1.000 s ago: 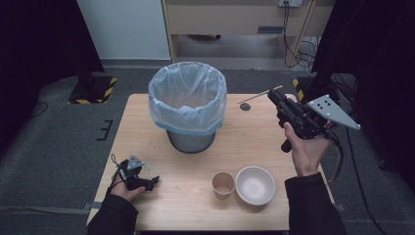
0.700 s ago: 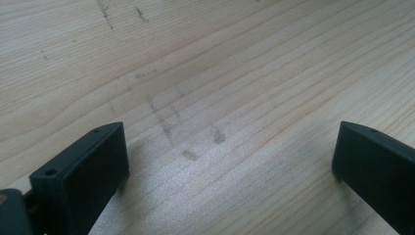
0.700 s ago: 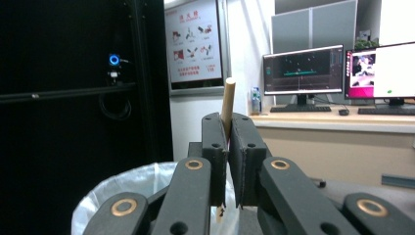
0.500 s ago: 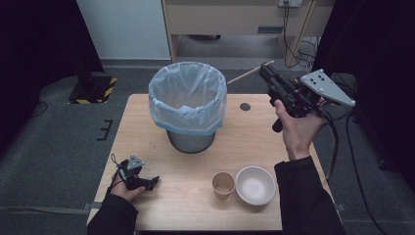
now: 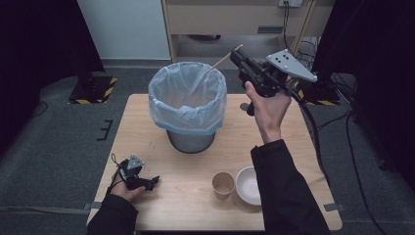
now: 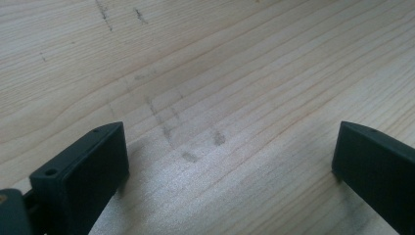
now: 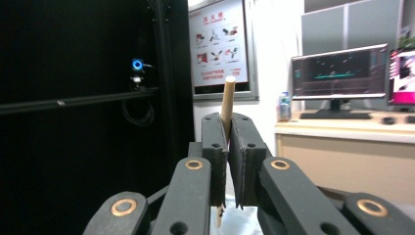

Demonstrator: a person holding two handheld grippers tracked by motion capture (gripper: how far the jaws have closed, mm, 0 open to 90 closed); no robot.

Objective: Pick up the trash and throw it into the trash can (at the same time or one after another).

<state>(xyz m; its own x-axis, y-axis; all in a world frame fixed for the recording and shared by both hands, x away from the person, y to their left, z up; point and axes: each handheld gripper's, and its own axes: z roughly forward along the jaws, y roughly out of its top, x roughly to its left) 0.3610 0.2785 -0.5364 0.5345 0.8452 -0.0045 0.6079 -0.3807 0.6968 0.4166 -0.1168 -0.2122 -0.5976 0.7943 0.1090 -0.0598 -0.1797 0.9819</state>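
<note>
My right gripper [image 5: 235,54] is held up in the air at the bin's right rim, shut on a thin wooden stick [image 5: 220,61]. The stick slants down to the left, its lower end over the mouth of the bin [image 5: 187,93], a metal bin lined with a pale blue bag. In the right gripper view the stick [image 7: 227,100] stands pinched between the two closed jaws of that gripper [image 7: 228,122]. My left gripper [image 5: 150,181] lies on the wooden table [image 5: 147,127] at the near left. Its jaws stand wide apart over bare wood [image 6: 220,73], nothing between them.
A paper cup [image 5: 223,184] and a white bowl [image 5: 248,185] stand side by side near the table's front edge, right of centre. A small dark disc [image 5: 244,106] lies on the table beside the bin, under my right hand. Dark curtains flank the table.
The right hand has risen and moved left toward the bin, carrying the stick from beside the bin to over its mouth. The left gripper has stayed where it was.
</note>
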